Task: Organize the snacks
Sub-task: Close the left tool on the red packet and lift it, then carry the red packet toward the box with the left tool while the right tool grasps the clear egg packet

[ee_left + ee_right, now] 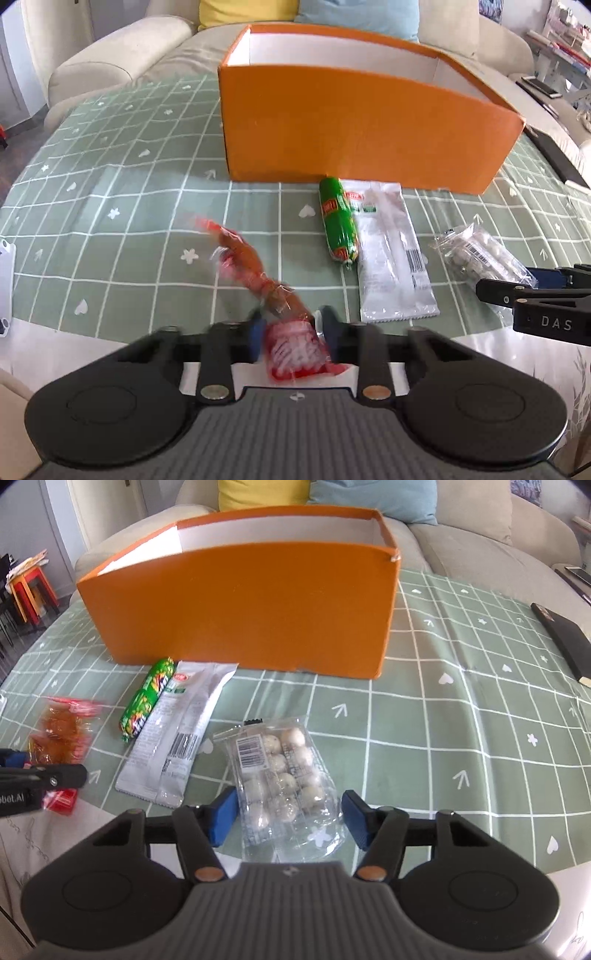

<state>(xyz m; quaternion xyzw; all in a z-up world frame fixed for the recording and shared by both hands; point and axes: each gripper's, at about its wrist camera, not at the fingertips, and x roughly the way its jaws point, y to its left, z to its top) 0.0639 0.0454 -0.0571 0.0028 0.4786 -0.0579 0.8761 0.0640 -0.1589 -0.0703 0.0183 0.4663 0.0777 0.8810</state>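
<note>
My left gripper (291, 334) is shut on the near end of a red snack packet (255, 266), which looks blurred and slants away to the left over the green checked cloth. My right gripper (288, 821) stands open around a clear pack of speckled eggs (280, 771); the pads sit at its plastic edges without squeezing it. A green sausage (338, 221) and a white packet (391, 258) lie side by side in front of the orange box (351, 136), whose white inside is hidden below the rim.
A black notebook (561, 638) lies on the right side of the table. A beige sofa (480, 542) with yellow and blue cushions stands behind the box. The cloth's near edge runs just under both grippers. Orange stools (33, 587) stand far left.
</note>
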